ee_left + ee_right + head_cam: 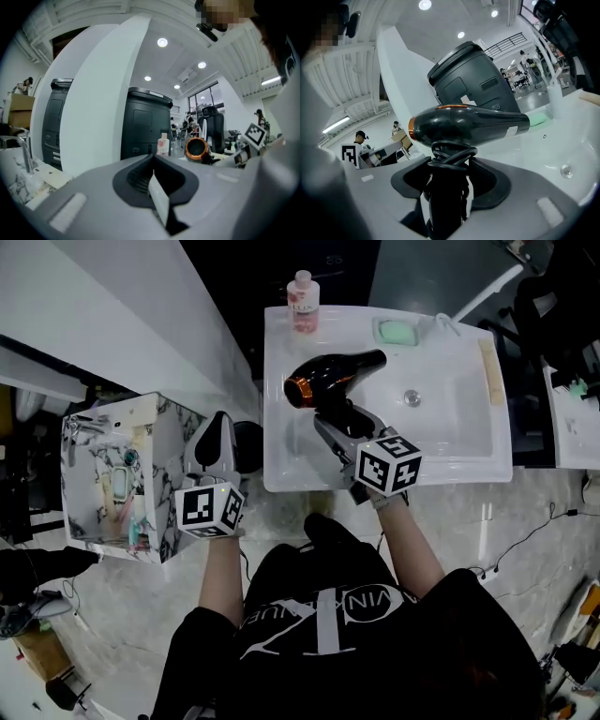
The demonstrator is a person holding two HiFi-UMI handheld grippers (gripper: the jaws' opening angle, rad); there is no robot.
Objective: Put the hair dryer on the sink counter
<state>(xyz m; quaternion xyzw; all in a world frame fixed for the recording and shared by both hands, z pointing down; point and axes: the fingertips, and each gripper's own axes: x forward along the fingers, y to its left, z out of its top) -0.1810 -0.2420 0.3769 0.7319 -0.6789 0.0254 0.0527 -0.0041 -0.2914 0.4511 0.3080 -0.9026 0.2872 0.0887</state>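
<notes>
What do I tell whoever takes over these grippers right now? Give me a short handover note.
Right gripper: shut on the handle of the hair dryer.
Left gripper: shut, empty, held to the left of the sink, off it.
Hair dryer: over the left part of the sink. I cannot tell whether it touches the surface.
Done: the hair dryer is at the sink.
Left: set it down on the flat rim, probably the left side, clear of the bottle and the soap, then open the jaws.
</notes>
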